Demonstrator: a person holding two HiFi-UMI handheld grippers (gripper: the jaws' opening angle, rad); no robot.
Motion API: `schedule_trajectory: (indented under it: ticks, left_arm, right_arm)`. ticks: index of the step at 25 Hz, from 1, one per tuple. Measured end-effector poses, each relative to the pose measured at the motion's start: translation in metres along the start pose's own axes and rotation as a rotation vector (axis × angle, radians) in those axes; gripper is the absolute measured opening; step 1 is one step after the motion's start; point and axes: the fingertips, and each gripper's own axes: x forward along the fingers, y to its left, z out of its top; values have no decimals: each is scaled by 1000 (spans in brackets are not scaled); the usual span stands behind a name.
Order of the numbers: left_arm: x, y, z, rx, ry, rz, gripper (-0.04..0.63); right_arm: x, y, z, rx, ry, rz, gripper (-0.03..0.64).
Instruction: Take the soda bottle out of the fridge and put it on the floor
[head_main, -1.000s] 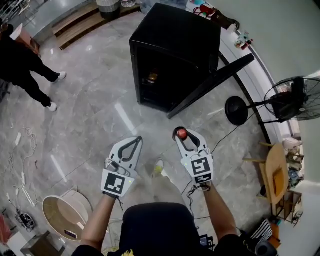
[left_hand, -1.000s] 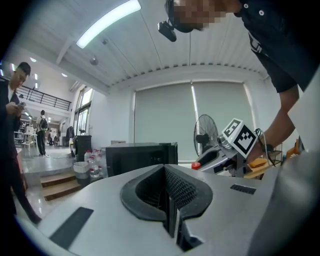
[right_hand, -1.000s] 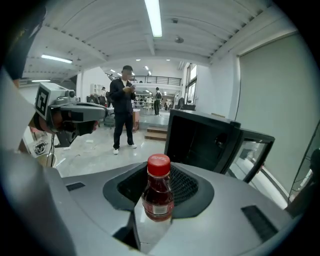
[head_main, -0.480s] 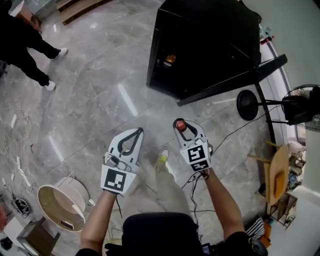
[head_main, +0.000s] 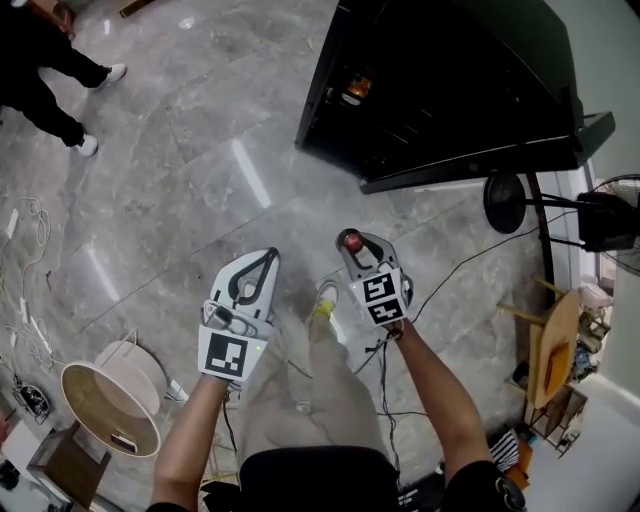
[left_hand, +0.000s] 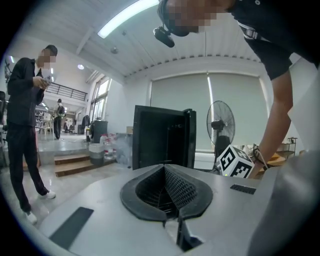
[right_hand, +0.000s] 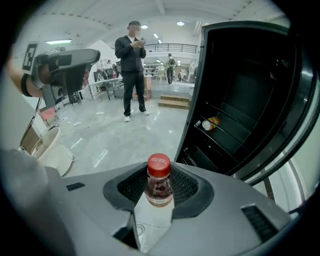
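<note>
My right gripper (head_main: 356, 244) (right_hand: 160, 187) is shut on the neck of a soda bottle (right_hand: 159, 181) with a red cap (head_main: 353, 240), held upright above the grey marble floor. The black fridge (head_main: 450, 80) (right_hand: 250, 100) stands ahead with its door (head_main: 480, 165) swung open. On a shelf inside it lies another bottle (right_hand: 210, 123). Beside the right one, my left gripper (head_main: 258, 272) (left_hand: 167, 200) is shut with nothing in it. The bottle's body below the jaws is hidden.
A person in black (right_hand: 132, 70) (head_main: 45, 60) stands on the floor to the left. A round beige bin (head_main: 108, 398) lies near my left arm. A standing fan (head_main: 600, 215), its round base (head_main: 505, 200), cables and a wooden stool (head_main: 555, 350) crowd the right side.
I have stepped closer to the fridge, which now fills more of the head view. Both grippers keep their pose, the right one still shut on the bottle.
</note>
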Motion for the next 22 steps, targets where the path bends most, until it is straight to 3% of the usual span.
schedule_trajectory:
  ticks: [3,6,7,13,22]
  left_arm:
    - [13,0,-33,-14,12,17,15]
    - [25,3,-60,-178,-52,83,15]
    - [29,3,-70,-198,-58,89,15]
    - [60,0,-137,-193,-41,60,15]
    - [121,7,-248,-149,-41,-13,15]
  right_arm:
    - [29,-9,-28,50,4,-44,129]
    - [59,-15,-57,91,7,-78,129]
    - [69,-18,-68,100,9,-87,129]
    - [139,-28,-132,160,16,-118,127]
    - [282,-27,-228,181,7,-91,127]
